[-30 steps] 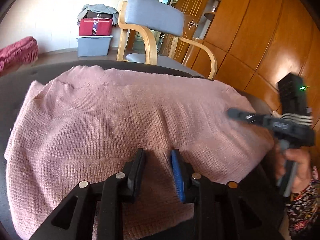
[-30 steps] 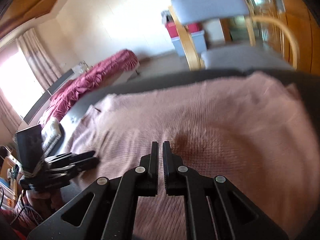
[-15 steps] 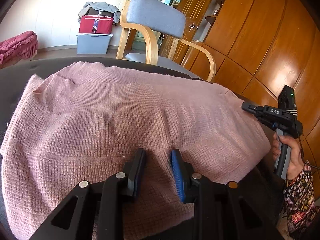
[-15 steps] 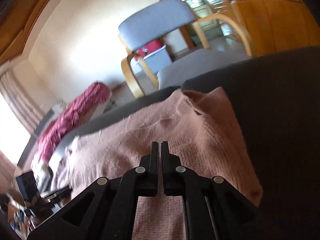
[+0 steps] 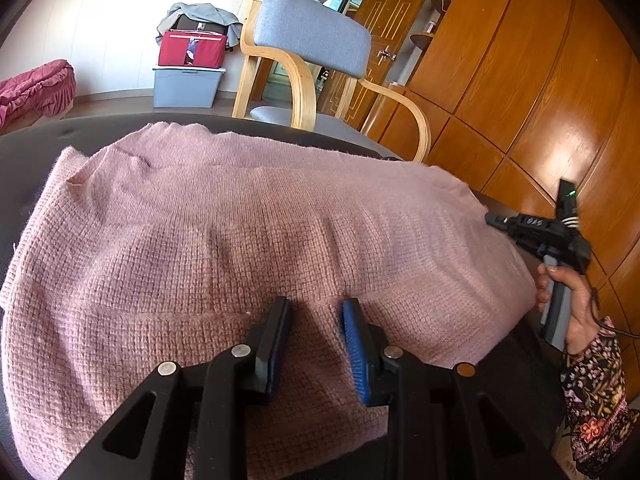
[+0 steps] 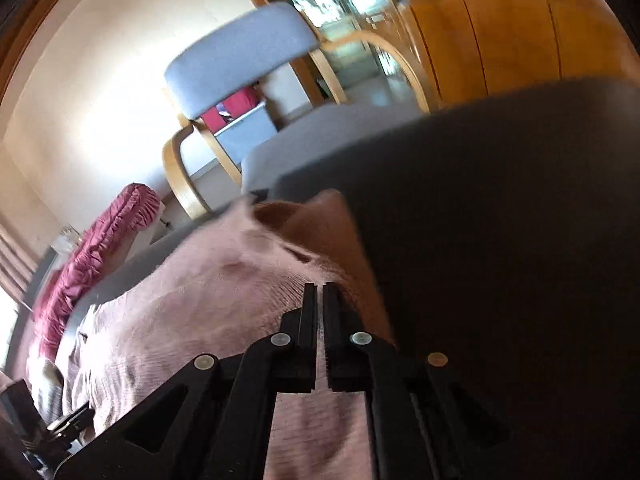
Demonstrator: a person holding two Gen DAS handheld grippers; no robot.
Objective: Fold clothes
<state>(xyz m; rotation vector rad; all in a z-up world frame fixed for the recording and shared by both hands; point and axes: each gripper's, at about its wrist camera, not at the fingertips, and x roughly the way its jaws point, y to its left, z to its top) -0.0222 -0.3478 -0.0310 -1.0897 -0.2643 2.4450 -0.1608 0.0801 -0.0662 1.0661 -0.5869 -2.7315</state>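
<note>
A pink knitted sweater lies spread flat on a dark table. My left gripper is open, its pads resting on the sweater's near hem. In the left wrist view my right gripper hovers at the sweater's right edge, held by a hand. In the right wrist view the right gripper is shut and empty, just above the sweater's right corner, which is a little lifted and folded.
A wooden armchair with a grey seat stands behind the table. Wooden cabinets line the right. A red bag on a grey bin and a red-covered bed are at the back left.
The right gripper has moved away from the middle of the sweater to its right edge and turned, staying shut. The left gripper has stayed open at the near hem.
</note>
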